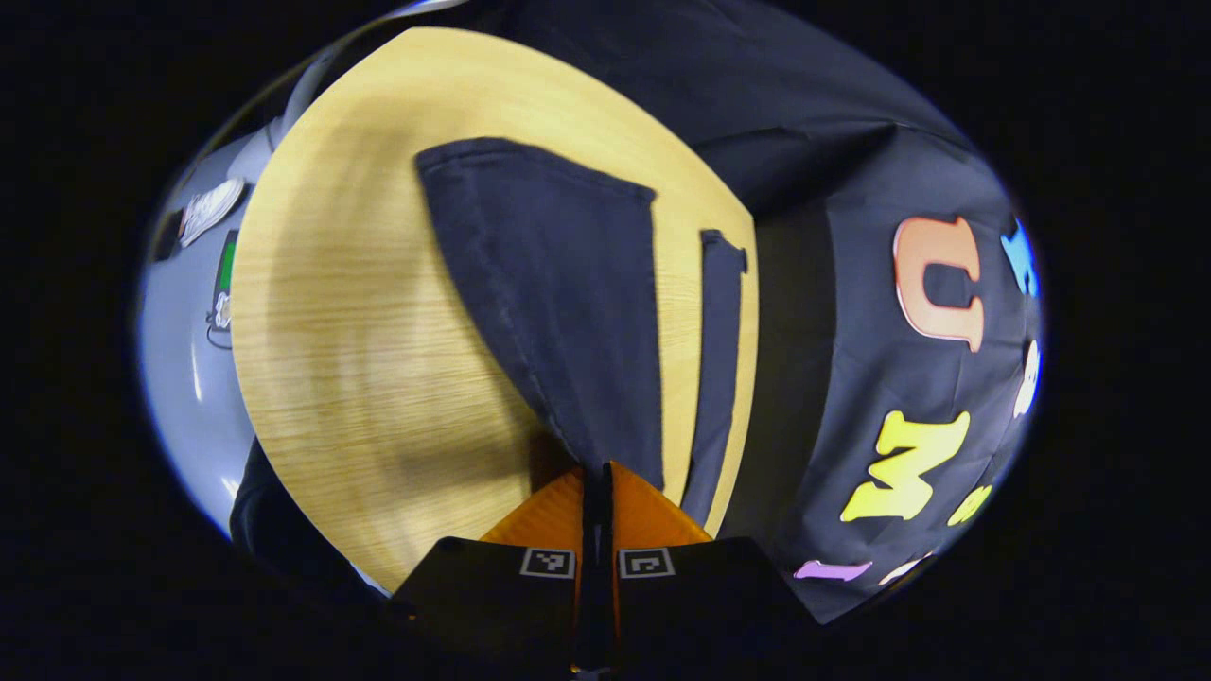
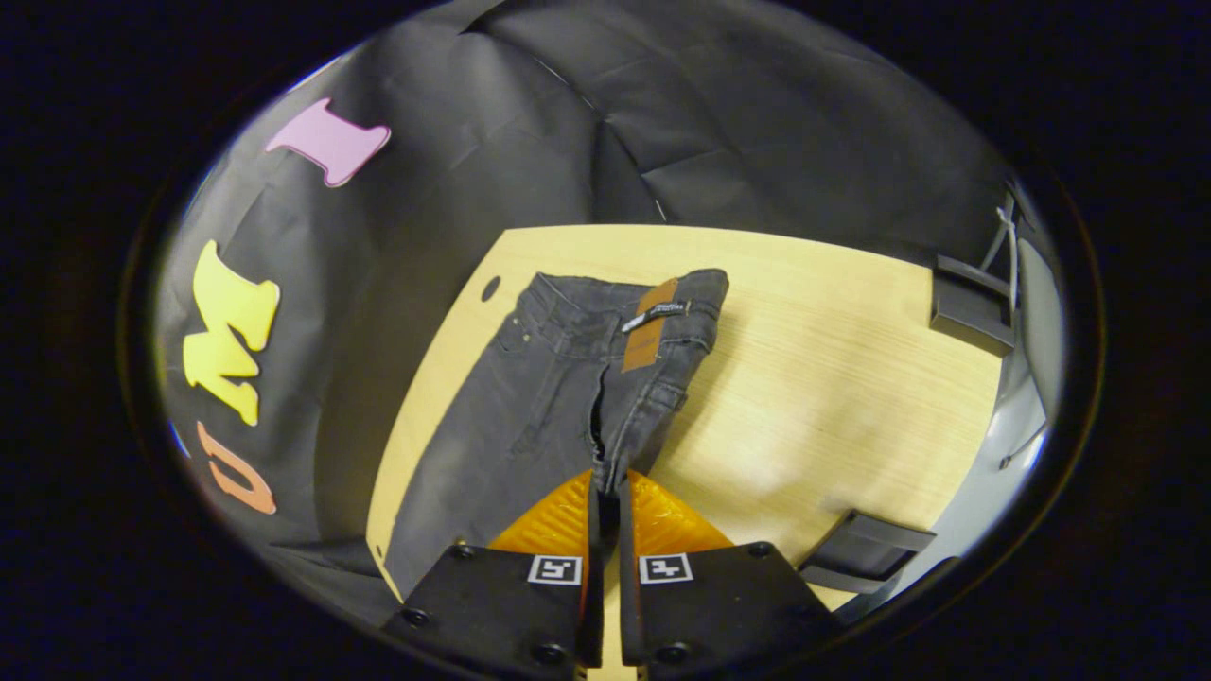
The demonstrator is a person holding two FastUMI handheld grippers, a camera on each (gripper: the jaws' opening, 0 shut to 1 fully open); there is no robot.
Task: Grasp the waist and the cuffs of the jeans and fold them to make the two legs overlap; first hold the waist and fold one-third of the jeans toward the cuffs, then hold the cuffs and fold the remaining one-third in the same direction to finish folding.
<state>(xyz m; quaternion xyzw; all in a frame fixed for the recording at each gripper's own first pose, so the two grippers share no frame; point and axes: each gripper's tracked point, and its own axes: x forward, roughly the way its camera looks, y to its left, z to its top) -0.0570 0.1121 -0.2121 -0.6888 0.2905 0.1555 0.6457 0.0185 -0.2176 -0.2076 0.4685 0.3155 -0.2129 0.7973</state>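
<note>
Dark grey jeans (image 2: 511,416) lie on the wooden table (image 2: 814,378), with the waist and its brown label (image 2: 651,326) at the far end in the right gripper view. My right gripper (image 2: 608,478) is shut on a raised fold of the jeans that runs up toward the label. In the left gripper view, one leg of the jeans (image 1: 558,284) rises as a wide dark panel from my left gripper (image 1: 596,470), which is shut on the cloth. The other leg (image 1: 717,359) lies as a narrow strip along the table's right edge.
The table edge (image 1: 747,312) runs close beside the narrow leg strip. Black brackets sit at the table's right corner (image 2: 965,303) and front edge (image 2: 866,553). A small hole (image 2: 490,288) marks the table near the waist. Bare wood (image 1: 359,331) spreads left of the jeans.
</note>
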